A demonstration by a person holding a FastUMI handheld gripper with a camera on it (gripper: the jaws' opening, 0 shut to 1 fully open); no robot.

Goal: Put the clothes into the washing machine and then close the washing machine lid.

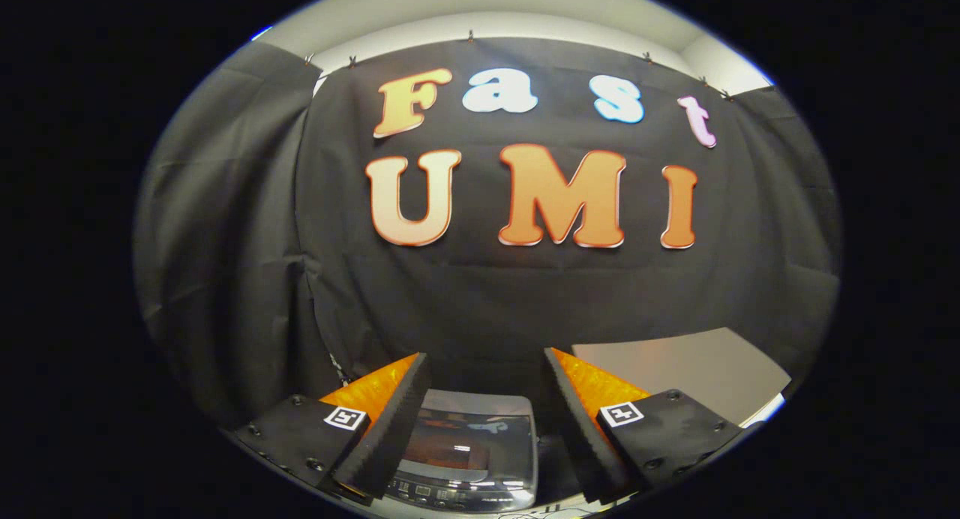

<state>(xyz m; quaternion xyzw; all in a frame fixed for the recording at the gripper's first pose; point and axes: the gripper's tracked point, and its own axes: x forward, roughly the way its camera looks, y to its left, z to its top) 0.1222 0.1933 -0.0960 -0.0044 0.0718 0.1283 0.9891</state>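
Fingers of the gripper spread wide, nothing between them, held high and level so the camera looks mostly at the booth wall. Washing machine sits low between and just beyond the fingertips, 6 o'clock from the wall's middle; its lid looks down flat, glossy, control panel along the near edge, and no clothes in sight. That fits either a load not yet fetched or a job done, can't tell which; pale tabletop at 4 o'clock.
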